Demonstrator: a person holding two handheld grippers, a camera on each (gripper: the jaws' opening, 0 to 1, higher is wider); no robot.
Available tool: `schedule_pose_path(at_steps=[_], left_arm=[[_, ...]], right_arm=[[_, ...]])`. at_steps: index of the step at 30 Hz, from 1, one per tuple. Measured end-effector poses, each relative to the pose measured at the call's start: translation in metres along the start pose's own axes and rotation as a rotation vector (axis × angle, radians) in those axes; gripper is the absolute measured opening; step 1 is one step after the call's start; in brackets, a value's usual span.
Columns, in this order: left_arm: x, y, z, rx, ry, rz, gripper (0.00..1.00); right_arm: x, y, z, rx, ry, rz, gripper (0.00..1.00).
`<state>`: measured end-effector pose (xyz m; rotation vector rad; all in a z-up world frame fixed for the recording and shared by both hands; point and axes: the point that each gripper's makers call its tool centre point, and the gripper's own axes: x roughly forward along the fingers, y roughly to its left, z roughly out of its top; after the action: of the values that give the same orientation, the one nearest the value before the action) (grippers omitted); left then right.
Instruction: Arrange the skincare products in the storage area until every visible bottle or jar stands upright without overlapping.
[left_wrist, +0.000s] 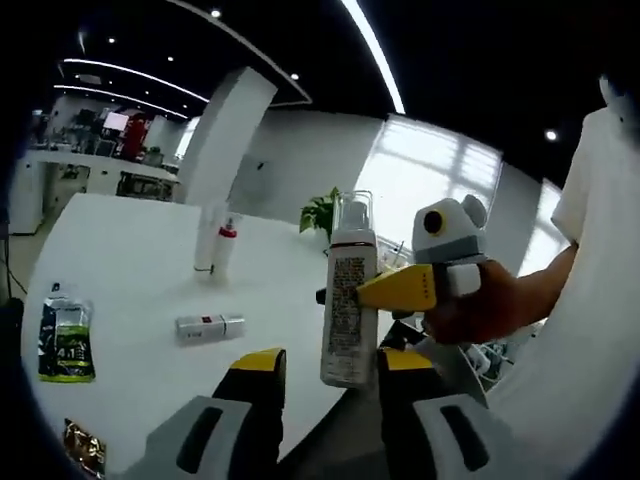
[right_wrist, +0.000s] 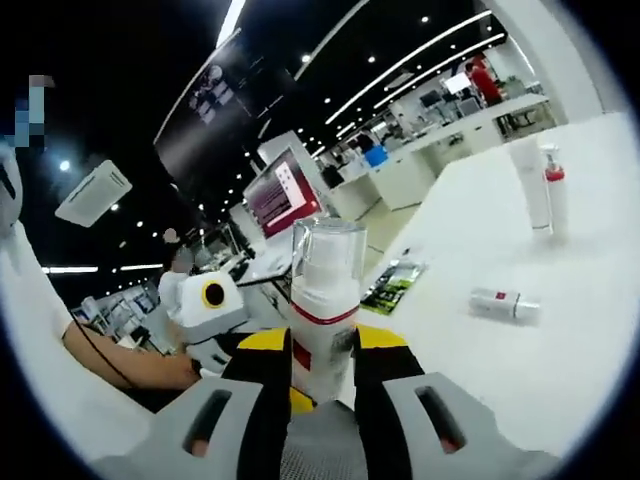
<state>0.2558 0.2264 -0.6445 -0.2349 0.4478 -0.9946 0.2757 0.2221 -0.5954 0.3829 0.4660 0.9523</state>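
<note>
Right tool (right_wrist: 310, 375) clamped on white clear-capped pump bottle (right_wrist: 325, 300), held upright past white surface (left_wrist: 130, 260) near edge, left tool (left_wrist: 325, 375) jaws apart, small white tube (left_wrist: 210, 325) lying flat mid-surface, two upright white bottles (left_wrist: 215, 240) farther back, open room around them.

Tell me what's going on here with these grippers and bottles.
A person is tidying skincare products on a white table. The right gripper is shut on a white pump bottle with a clear cap, holding it upright above the table's near edge. The left gripper sits just below it, jaws open. Farther back, two tall bottles already stand upright, while a small tube lies on its side beside two sachets.
</note>
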Motion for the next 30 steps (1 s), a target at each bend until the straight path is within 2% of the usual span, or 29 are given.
schedule_pose_path(at_steps=[4,6,8,12,14,17,19,24,27,30], left_arm=[[0.008,0.008,-0.012,0.112,0.057,0.091,0.38],[0.011,0.015,-0.024,0.19,0.122,0.138,0.38],[0.014,0.023,-0.036,0.2,0.176,0.177,0.38],[0.013,0.04,-0.047,0.162,0.228,0.243,0.39],[0.013,0.045,-0.052,0.156,0.256,0.269,0.48],[0.017,0.048,-0.062,0.166,0.291,0.282,0.69],[0.016,0.05,-0.067,0.188,0.314,0.287,0.72],[0.015,0.057,-0.067,0.208,0.321,0.316,0.76],[0.014,0.063,-0.06,0.27,0.291,0.35,0.87],[0.015,0.066,-0.057,0.262,0.276,0.363,0.96]], right_arm=[[-0.007,-0.01,0.006,-0.067,-0.003,-0.041,0.2],[-0.012,-0.016,0.007,-0.11,0.005,-0.071,0.2],[-0.017,-0.022,0.009,-0.144,0.005,-0.104,0.2],[-0.019,-0.036,0.01,-0.15,0.014,-0.14,0.2],[-0.019,-0.043,0.009,-0.144,0.029,-0.152,0.2],[-0.021,-0.052,0.008,-0.151,0.043,-0.156,0.21],[-0.021,-0.06,0.006,-0.14,0.059,-0.159,0.21],[-0.013,-0.078,0.008,-0.157,0.056,-0.152,0.21],[-0.008,-0.092,0.014,-0.191,0.034,-0.163,0.21],[-0.004,-0.104,0.018,-0.214,0.02,-0.17,0.21]])
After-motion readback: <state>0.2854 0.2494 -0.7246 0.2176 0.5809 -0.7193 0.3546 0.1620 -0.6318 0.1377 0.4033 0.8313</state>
